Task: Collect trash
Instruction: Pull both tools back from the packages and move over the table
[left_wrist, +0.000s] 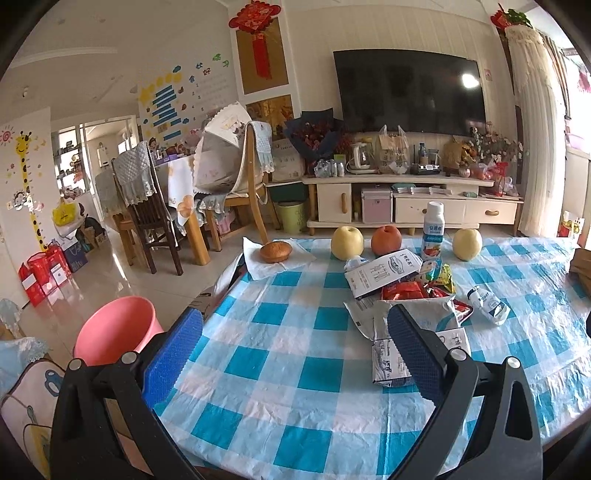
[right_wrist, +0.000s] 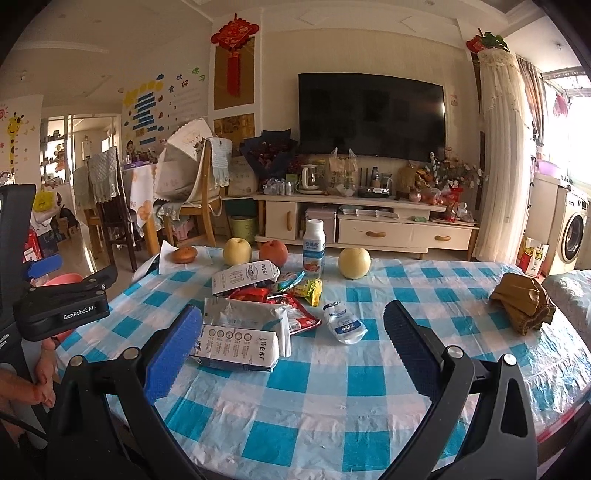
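Hovering with fingers spread wide, the right gripper (right_wrist: 291, 336) and left gripper (left_wrist: 291, 339) both face the trash pile (right_wrist: 258, 314), just ahead, near the yogurt bottle (right_wrist: 314, 247).

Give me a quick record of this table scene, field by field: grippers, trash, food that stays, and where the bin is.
left gripper: open, empty, above the table
right gripper: open, empty, above the table
table: blue and white checked cloth
trash pile: milk cartons, silver bag, red wrappers, yellow wrapper, flattened pouch
food at far edge: pears, apple, upright drink bottle, muffin on paper
bin: pink bucket on the floor, left of the table
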